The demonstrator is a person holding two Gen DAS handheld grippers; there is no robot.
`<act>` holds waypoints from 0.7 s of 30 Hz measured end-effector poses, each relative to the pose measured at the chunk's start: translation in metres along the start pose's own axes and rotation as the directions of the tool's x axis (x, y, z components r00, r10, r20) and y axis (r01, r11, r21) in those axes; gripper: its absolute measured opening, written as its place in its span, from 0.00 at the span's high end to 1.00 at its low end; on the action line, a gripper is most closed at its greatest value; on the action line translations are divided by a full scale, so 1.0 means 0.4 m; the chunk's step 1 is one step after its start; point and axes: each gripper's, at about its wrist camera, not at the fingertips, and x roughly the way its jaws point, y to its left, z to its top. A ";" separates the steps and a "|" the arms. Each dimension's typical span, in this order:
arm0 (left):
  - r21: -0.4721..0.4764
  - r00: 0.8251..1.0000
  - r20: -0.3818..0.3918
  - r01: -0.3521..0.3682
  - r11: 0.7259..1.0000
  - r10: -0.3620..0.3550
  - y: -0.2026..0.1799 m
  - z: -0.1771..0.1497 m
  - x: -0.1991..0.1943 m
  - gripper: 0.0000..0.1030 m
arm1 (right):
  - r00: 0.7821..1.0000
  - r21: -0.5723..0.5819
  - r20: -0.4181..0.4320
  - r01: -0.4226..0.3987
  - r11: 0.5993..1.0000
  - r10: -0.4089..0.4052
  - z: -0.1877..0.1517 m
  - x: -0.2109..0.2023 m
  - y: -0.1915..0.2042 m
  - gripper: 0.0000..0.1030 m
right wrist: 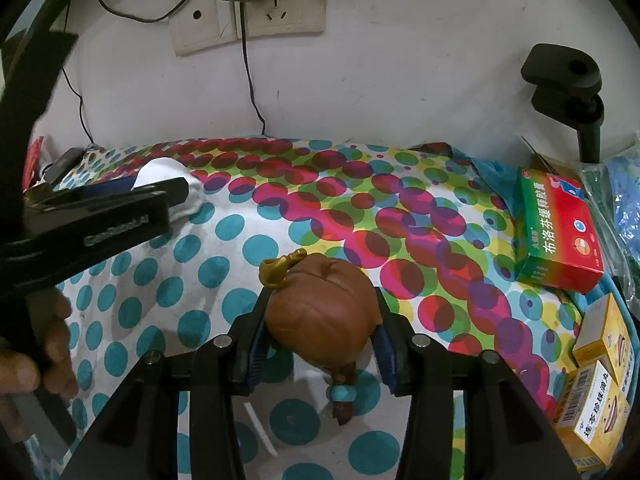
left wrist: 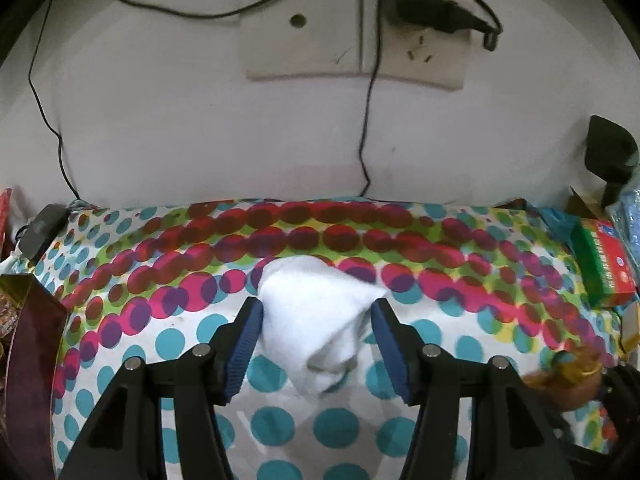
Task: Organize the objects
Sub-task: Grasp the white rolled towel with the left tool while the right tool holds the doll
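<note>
A white rolled sock [left wrist: 320,312] lies on the dotted cloth [left wrist: 360,240] between the blue pads of my left gripper [left wrist: 318,312]. The jaws stand apart on either side of it, the left pad touching it and the right one close beside it. My right gripper [right wrist: 320,312] is shut on a brown doll head [right wrist: 320,312] with a gold clasp [right wrist: 280,268] and a braid with a blue bead [right wrist: 342,394]. The doll head also shows at the right edge of the left wrist view [left wrist: 572,380]. The sock and my left gripper show at the left of the right wrist view [right wrist: 168,184].
A green and red medicine box [right wrist: 556,232] and yellow boxes [right wrist: 592,400] lie at the right. A black clamp [right wrist: 568,88] stands at the back right. Wall sockets with plugs and cables [right wrist: 248,12] are behind. A dark red box [left wrist: 32,340] stands at the left.
</note>
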 end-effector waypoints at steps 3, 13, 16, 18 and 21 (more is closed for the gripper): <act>-0.045 0.998 -0.048 0.026 0.999 -0.028 0.029 -0.012 0.035 0.34 | 1.000 0.008 -0.002 -0.005 1.000 0.005 -0.005 0.004 0.003 0.56; -0.114 0.998 -0.054 0.026 0.993 -0.033 0.060 -0.018 0.042 0.57 | 0.999 0.011 -0.028 -0.015 1.000 0.016 -0.001 0.017 0.013 0.53; -0.114 0.998 -0.043 0.032 0.993 -0.037 0.060 -0.016 0.037 0.65 | 0.999 -0.013 -0.035 0.004 1.000 -0.005 0.001 0.020 0.027 0.51; -0.115 0.999 -0.032 0.034 0.993 -0.038 0.062 -0.016 0.031 0.68 | 0.999 -0.025 -0.037 0.016 1.000 -0.017 0.002 0.022 0.029 0.51; -0.119 1.000 0.002 0.030 0.992 -0.030 0.066 -0.016 0.014 0.70 | 0.999 -0.009 -0.031 0.009 1.000 -0.009 0.005 0.018 0.023 0.54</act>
